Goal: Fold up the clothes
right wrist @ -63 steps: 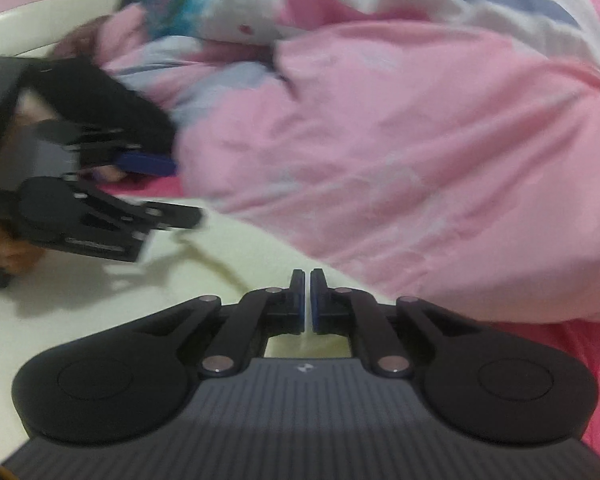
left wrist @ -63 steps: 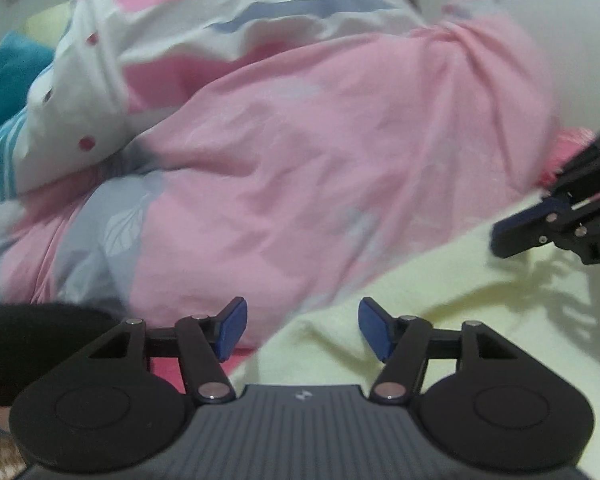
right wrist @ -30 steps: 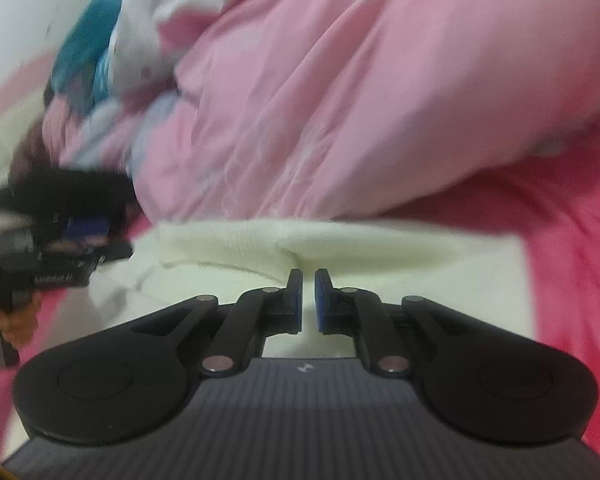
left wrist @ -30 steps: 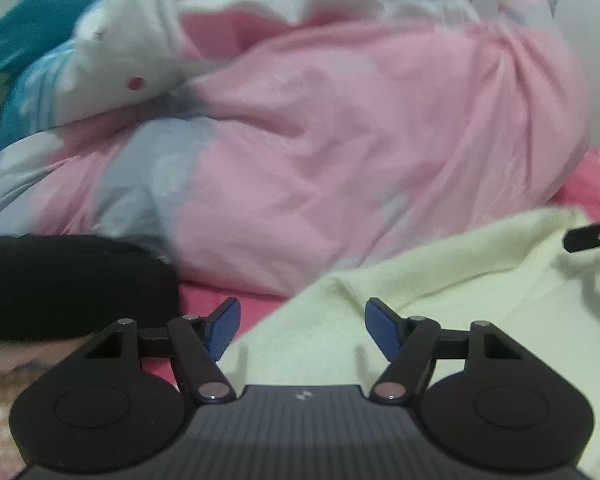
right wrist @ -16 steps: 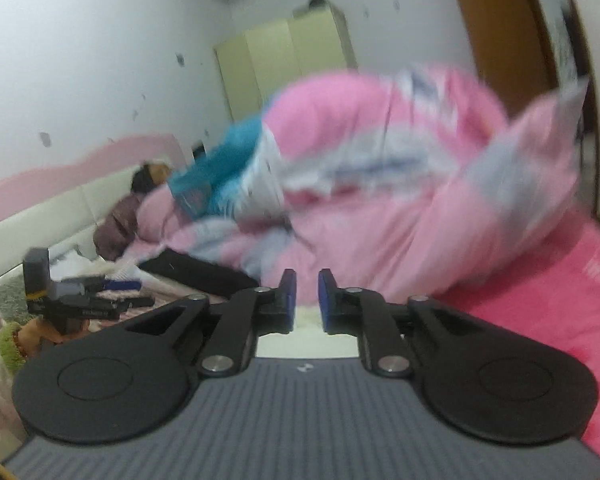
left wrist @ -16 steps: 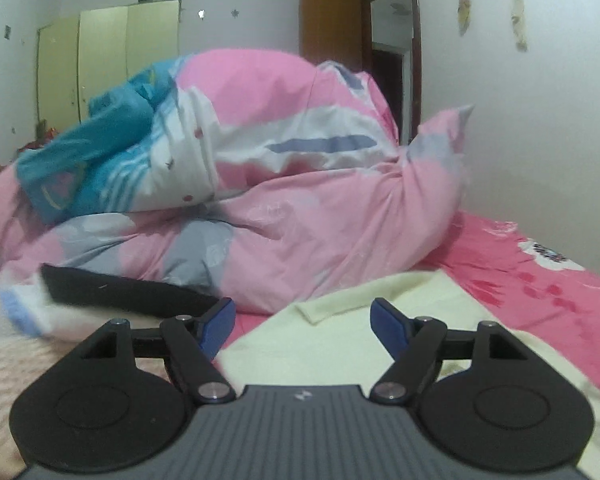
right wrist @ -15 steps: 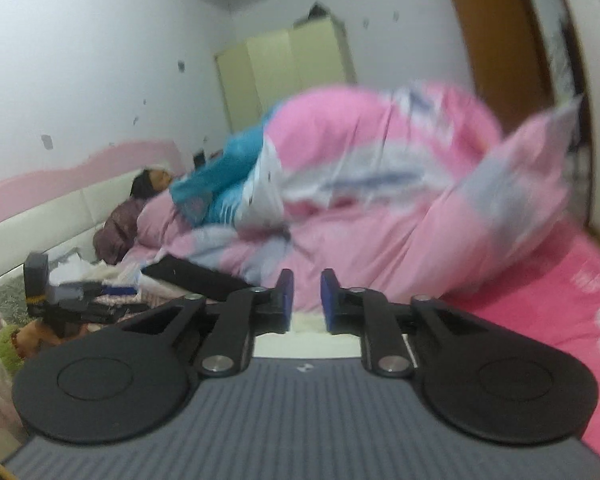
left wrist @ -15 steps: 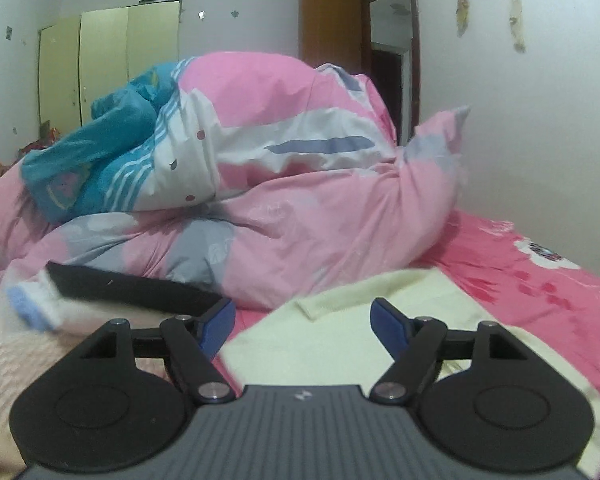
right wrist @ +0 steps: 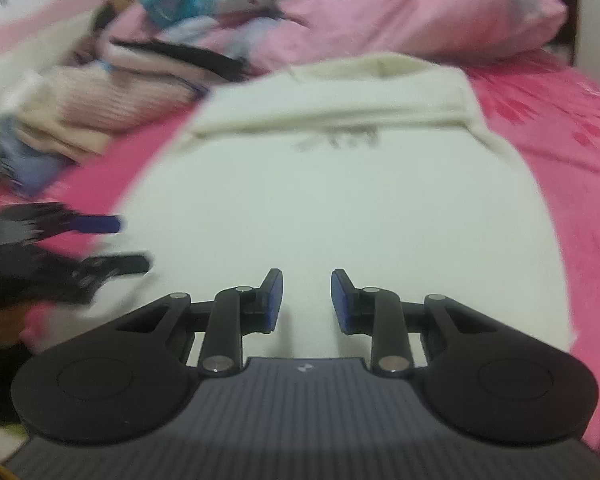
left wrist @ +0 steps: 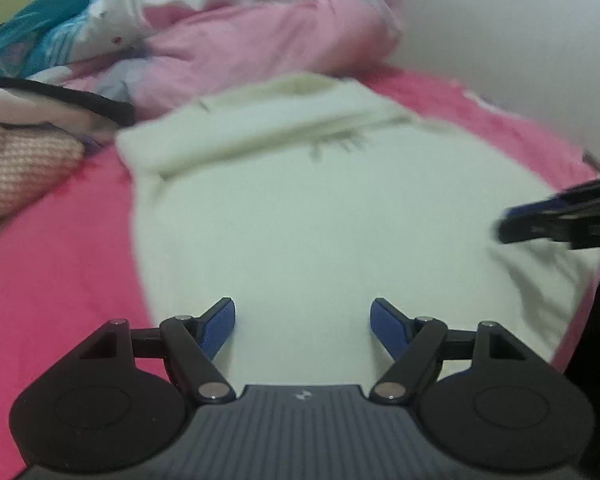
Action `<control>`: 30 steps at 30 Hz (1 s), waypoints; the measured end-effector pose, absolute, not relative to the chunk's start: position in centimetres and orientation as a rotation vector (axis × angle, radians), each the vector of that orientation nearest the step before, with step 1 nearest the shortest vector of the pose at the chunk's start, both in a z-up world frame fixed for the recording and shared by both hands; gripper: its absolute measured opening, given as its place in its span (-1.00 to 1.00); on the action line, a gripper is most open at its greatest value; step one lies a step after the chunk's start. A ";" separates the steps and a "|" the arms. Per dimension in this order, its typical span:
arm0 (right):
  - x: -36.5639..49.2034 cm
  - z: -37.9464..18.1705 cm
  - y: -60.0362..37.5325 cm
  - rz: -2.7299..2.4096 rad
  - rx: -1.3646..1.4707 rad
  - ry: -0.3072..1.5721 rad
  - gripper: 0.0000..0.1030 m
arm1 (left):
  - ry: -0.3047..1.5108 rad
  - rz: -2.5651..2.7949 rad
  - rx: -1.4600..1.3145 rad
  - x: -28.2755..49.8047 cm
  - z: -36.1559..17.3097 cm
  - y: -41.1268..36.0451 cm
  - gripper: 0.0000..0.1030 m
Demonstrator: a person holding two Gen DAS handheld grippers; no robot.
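So the cream sweater (left wrist: pixel 300 208) is lying flat on the pink bed (left wrist: pixel 52 264), top part folded over at the far end, which I guess is why both claws sit at the near hem, ready for the next fold. My left claw (left wrist: pixel 302 322) is spread wide with nothing in it. My right claw (right wrist: pixel 306 300) is partway apart and opening, empty too, just cloth underneath. Only the right view shows the knit pile (right wrist: pixel 100 108) off to the side properly. The left view catches the right claw poking in over the sweater's edge.
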State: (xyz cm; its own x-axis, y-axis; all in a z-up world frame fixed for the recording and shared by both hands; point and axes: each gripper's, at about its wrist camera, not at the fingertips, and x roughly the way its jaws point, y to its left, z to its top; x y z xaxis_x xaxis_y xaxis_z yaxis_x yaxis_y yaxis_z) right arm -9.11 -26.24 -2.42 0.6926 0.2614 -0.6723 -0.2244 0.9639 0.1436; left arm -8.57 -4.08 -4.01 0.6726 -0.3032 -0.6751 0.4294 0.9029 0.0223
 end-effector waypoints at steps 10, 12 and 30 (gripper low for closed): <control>-17.8 -5.0 -29.4 0.244 0.019 0.685 -0.51 | 0.590 -0.343 0.146 -11.6 -6.2 -2.9 0.72; -18.7 -3.9 -30.1 0.200 0.015 0.677 -0.50 | 0.595 -0.339 0.146 -11.7 -6.2 -3.0 0.74; -15.9 -5.4 -35.7 0.062 0.252 0.650 -0.70 | 0.683 -0.313 0.117 -10.0 -5.9 -3.9 0.89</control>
State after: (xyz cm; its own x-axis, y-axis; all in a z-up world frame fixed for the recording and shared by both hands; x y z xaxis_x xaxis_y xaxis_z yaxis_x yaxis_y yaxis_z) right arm -15.89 -35.70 -5.41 0.7955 0.1356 -0.5906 0.0217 0.9676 0.2515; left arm -9.99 -3.95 -5.93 0.7313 -0.2455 -0.6364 0.3215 0.9469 0.0042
